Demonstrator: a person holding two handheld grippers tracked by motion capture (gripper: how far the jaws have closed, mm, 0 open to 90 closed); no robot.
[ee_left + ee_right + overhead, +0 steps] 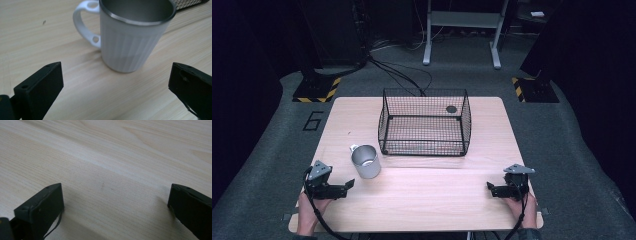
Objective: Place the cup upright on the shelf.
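Observation:
A white ribbed mug [366, 161] with a steel lining stands upright on the wooden table [422, 200], its handle toward the far left. In the left gripper view the mug [132, 37] is just ahead of the wide-apart jaws, untouched. My left gripper [346, 186] rests near the table's front left, open, a short way from the mug. My right gripper [490, 189] sits at the front right, open, with bare wood between its jaws [115, 202]. A black wire basket [425, 122] stands at the table's far middle with nothing in it.
A dark round mark [451, 109] shows on the tabletop behind the basket's mesh. Cables trail from both grippers over the front edge. Beyond the table lie grey carpet, black stands with yellow-striped bases [317, 90] and a white frame [462, 30].

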